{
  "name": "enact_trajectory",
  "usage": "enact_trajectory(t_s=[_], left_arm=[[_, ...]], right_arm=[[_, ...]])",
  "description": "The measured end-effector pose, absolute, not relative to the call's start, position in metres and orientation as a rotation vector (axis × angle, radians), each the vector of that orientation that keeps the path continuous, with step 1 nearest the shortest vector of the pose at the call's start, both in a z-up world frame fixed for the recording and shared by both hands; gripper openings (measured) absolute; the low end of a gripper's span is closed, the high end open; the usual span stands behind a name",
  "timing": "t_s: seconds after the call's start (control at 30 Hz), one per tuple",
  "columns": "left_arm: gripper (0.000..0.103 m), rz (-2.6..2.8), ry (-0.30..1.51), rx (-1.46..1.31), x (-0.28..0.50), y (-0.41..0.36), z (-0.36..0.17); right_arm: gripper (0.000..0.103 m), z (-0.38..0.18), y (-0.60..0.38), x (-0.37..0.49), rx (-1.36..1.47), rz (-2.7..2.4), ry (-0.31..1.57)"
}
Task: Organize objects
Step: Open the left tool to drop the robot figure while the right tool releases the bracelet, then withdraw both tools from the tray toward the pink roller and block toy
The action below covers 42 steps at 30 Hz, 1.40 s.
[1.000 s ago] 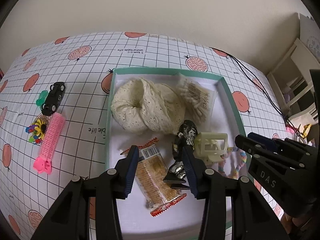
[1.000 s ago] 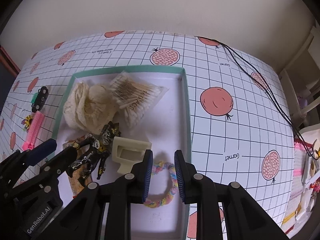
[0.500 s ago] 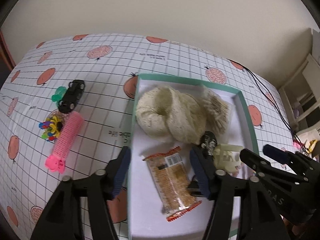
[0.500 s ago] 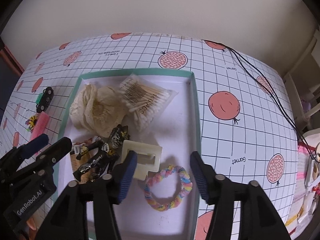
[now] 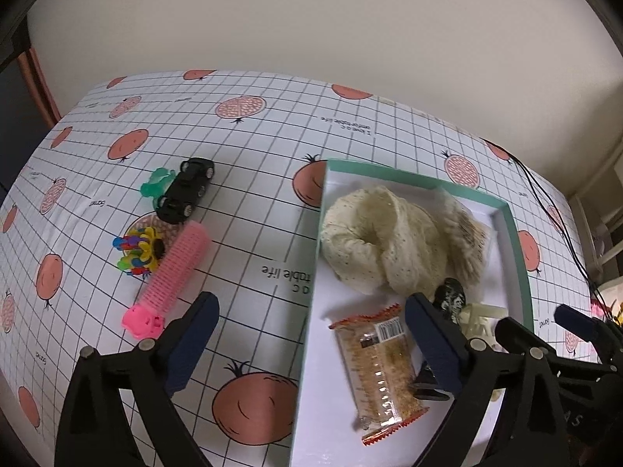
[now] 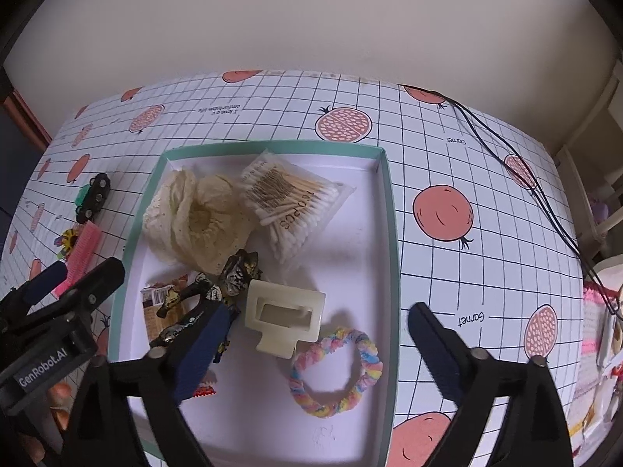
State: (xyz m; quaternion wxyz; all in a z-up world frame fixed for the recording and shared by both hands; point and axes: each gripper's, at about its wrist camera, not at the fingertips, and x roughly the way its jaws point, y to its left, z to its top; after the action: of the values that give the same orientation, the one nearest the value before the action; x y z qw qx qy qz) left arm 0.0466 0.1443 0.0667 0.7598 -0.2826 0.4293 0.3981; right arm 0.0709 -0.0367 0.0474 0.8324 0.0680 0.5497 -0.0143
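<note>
A teal-rimmed white tray [image 6: 391, 210] [image 5: 518, 233] holds a cream lace scrunchie [image 6: 194, 218] [image 5: 373, 241], a bag of cotton swabs [image 6: 292, 202], a snack bar packet [image 5: 377, 369], a black patterned clip [image 6: 233, 276], a cream claw clip [image 6: 284, 311] and a pastel braided hair tie [image 6: 335, 369]. My right gripper [image 6: 315, 346] hangs open above the hair tie and claw clip, holding nothing. My left gripper [image 5: 311, 342] is open over the tray's left rim. Left of the tray lie a pink hair roller [image 5: 171, 272], a black toy car [image 5: 187, 190], a green clip [image 5: 155, 185] and a multicoloured flower clip [image 5: 138, 251].
The table wears a white grid cloth printed with pomegranates [image 6: 444, 214]. Black cables [image 6: 518, 163] run across its far right corner. White shelving and clutter [image 6: 599, 334] stand past the right edge. A plain wall backs the table.
My right gripper went from nearly shut around the hair tie to wide open and drew back, leaving the tie in the tray. My left gripper opened wider and shifted left over the tray rim.
</note>
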Motion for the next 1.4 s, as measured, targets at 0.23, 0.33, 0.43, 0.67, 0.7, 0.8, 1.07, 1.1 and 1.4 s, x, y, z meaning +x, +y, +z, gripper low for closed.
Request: enact_trajectory(t_s=[0.23,0.33,0.43,0.67,0.7,0.8,1.07,1.1,1.4], left_arm=[[0.097,0.877,0.922,-0.632,0.042,0.150,0.066],[0.097,0.879,0.917,-0.634,0.041,0.151,0.067],[0.097,0.870,0.916,-0.637,0.040,0.151,0.068],[0.097,0.857,0.914,-0.636,0.038,0.155,0.069],[0.097,0.857,0.913,-0.637,0.037,0.157,0.069],[0.097,0.859,0.907,-0.646,0.031,0.162,0.071],[0.097,0.883,0.872,-0.680,0.006,0.188,0.079],[0.097,0.888,0.866,-0.686,0.002,0.192,0.080],[0.097,0.966,0.811,-0.730,-0.051,0.232,0.087]], right_arm=[[0.103,0.046,-0.037,0.071,0.152,-0.040,1.164],[0.103,0.047,-0.037,0.072,0.154,-0.042,1.163],[0.103,0.047,-0.037,0.071,0.157,-0.043,1.162],[0.103,0.049,-0.036,0.072,0.175,-0.057,1.161],[0.103,0.049,-0.036,0.072,0.174,-0.062,1.160],[0.103,0.051,-0.035,0.073,0.195,-0.098,1.157],[0.103,0.066,-0.015,0.078,0.203,-0.079,1.103],[0.103,0.068,-0.012,0.080,0.203,-0.075,1.094],[0.102,0.081,0.043,0.095,0.174,-0.010,1.033]])
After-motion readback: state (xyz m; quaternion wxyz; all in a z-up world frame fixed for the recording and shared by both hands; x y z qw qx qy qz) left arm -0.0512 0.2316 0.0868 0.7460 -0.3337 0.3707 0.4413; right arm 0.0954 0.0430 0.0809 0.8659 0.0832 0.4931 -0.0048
